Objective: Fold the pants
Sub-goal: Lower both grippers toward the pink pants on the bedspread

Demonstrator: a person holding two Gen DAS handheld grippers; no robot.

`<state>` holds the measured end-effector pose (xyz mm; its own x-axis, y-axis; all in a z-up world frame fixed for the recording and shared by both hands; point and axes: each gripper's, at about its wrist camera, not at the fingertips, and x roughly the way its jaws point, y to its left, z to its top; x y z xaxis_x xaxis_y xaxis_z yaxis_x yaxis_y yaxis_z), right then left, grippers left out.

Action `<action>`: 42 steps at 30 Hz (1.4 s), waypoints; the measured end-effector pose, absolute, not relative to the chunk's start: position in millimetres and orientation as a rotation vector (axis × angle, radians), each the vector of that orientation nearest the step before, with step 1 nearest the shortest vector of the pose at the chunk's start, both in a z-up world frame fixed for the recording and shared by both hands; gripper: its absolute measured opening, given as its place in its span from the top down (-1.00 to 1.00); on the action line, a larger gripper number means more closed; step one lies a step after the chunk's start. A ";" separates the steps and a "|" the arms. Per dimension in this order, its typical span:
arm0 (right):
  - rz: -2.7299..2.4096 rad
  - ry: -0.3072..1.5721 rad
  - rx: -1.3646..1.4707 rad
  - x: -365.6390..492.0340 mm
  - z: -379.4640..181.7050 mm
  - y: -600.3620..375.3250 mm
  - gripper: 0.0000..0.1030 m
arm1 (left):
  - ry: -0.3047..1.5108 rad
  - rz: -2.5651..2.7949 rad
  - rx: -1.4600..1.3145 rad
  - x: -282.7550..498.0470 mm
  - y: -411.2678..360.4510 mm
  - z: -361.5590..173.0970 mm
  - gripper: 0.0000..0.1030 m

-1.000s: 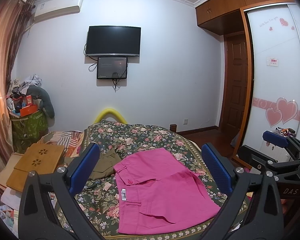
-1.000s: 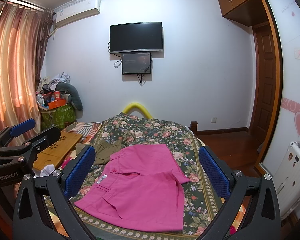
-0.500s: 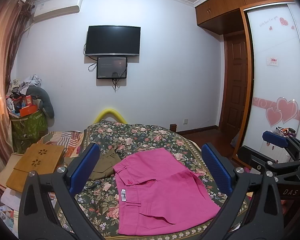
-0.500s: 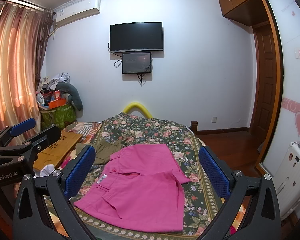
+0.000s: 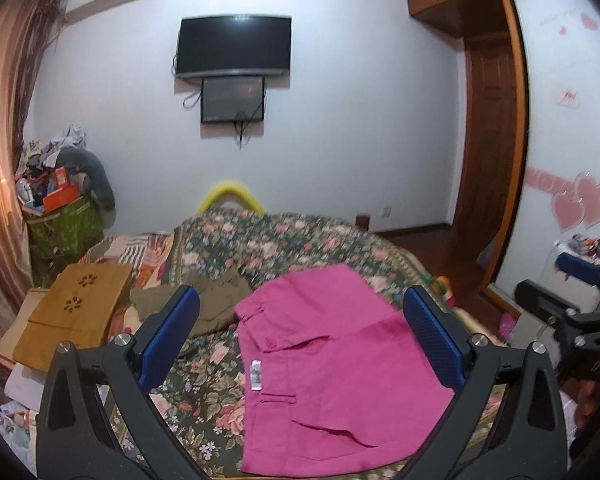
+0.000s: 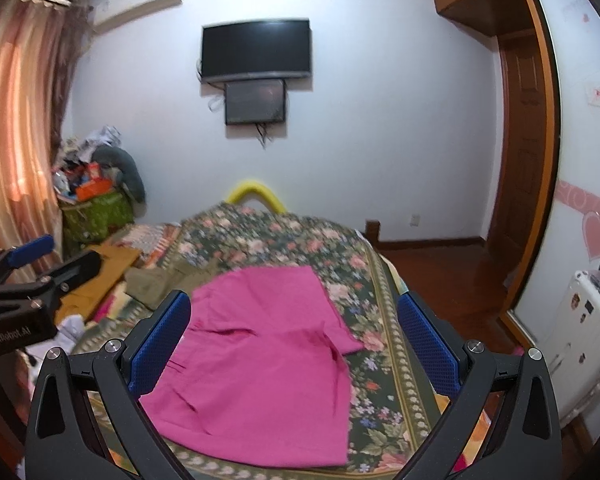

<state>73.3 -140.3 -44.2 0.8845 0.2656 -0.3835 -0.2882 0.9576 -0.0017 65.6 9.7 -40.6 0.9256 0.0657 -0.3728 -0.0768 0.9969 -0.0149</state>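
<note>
Floral green bedspread [image 5: 284, 248] covers the bed, black wall-mounted TV [image 5: 234, 46] on the white wall behind, smaller dark screen [image 5: 233, 99] just under it. Olive-green crumpled garment [image 5: 216, 300] lies on the bedspread just left of the pink pair, touching or nearly touching its waistband corner. Tan wooden perforated board [image 5: 76, 312] rests at the bed's left edge, with a green cluttered bin [image 5: 62, 228] further back by the pink-orange curtain [image 6: 16, 140]. Yellow curved foam tube [image 5: 230, 198] pokes up behind the far end of the bed. Nothing lies on top of the pants.

Bright pink fabric shorts-style pants [image 5: 332, 364] lie flat on the near part of the bedspread, below and ahead of both grippers, not touched by either. Left gripper [image 5: 300, 340]: blue-padded fingers [image 5: 168, 340] spread wide, holding nothing; in its view the pants sit between the two pads, shifted toward the right one. Right gripper [image 6: 294, 344]: fingers [image 6: 160, 340] also spread wide and empty; pants [image 6: 260, 356] fill the gap between them, nearer the left pad.

Waistband with white label [image 5: 255, 376] is on the left side, leg openings toward the right and near edge. Long axis runs roughly left-to-right across the bed, slightly slanted.
</note>
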 end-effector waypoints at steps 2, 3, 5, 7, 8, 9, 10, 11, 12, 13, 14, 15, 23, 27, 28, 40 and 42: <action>0.260 0.417 -0.065 85.7 -54.8 -144.8 -0.99 | 0.442 0.080 -0.022 84.6 14.0 -54.8 -1.00; 0.235 0.431 -0.067 94.5 -62.0 -149.0 -0.99 | 0.470 0.078 -0.021 93.0 16.4 -61.4 -1.00; 0.212 0.471 -0.074 111.6 -75.1 -154.5 -0.99 | 0.531 0.083 -0.010 111.7 21.0 -77.9 -1.00; 0.206 0.510 -0.071 124.8 -85.8 -159.0 -0.99 | 0.594 0.089 0.005 131.6 27.1 -95.9 -1.00; 0.206 0.533 -0.068 132.5 -92.1 -161.5 -0.99 | 0.617 0.091 0.007 138.1 29.8 -104.2 -1.00; 0.212 0.562 -0.066 141.3 -98.4 -163.1 -0.99 | 0.644 0.094 0.004 146.2 33.4 -112.7 -1.00; 0.218 0.589 -0.061 150.3 -106.3 -166.0 -0.99 | 0.676 0.096 -0.002 155.0 37.3 -120.2 -1.00; 0.220 0.611 -0.058 156.2 -112.4 -168.2 -0.99 | 0.715 0.088 -0.013 165.7 42.9 -129.1 -1.00; 0.222 0.644 -0.053 165.9 -121.2 -170.1 -0.99 | 0.742 0.082 -0.021 173.8 47.5 -136.3 -1.00; 0.228 0.666 -0.051 173.3 -127.2 -169.6 -0.99 | 0.763 0.082 -0.024 180.1 50.2 -143.4 -1.00; 0.236 0.690 -0.049 179.8 -133.5 -170.4 -0.99 | 0.787 0.087 -0.025 187.7 53.8 -150.7 -1.00; 0.245 0.719 -0.050 187.8 -141.3 -171.1 -0.99 | 0.810 0.091 -0.023 194.7 57.4 -157.7 -1.00; 0.377 0.844 -0.033 240.3 -179.8 -163.5 -0.58 | 0.972 0.083 -0.031 236.9 85.5 -209.6 -1.00; 0.437 0.863 -0.045 262.4 -190.2 -151.5 -0.37 | 1.045 0.059 -0.051 251.0 93.7 -230.0 -1.00; 0.452 0.867 -0.045 266.7 -192.4 -148.6 -0.37 | 1.061 0.049 -0.058 254.7 95.5 -234.6 -1.00; 0.549 0.933 0.022 292.6 -217.9 -145.5 0.90 | 1.137 0.017 -0.046 279.0 90.1 -263.4 -1.00; 0.556 0.913 0.051 291.6 -212.8 -153.7 0.91 | 1.136 0.020 -0.017 283.4 85.6 -263.4 -1.00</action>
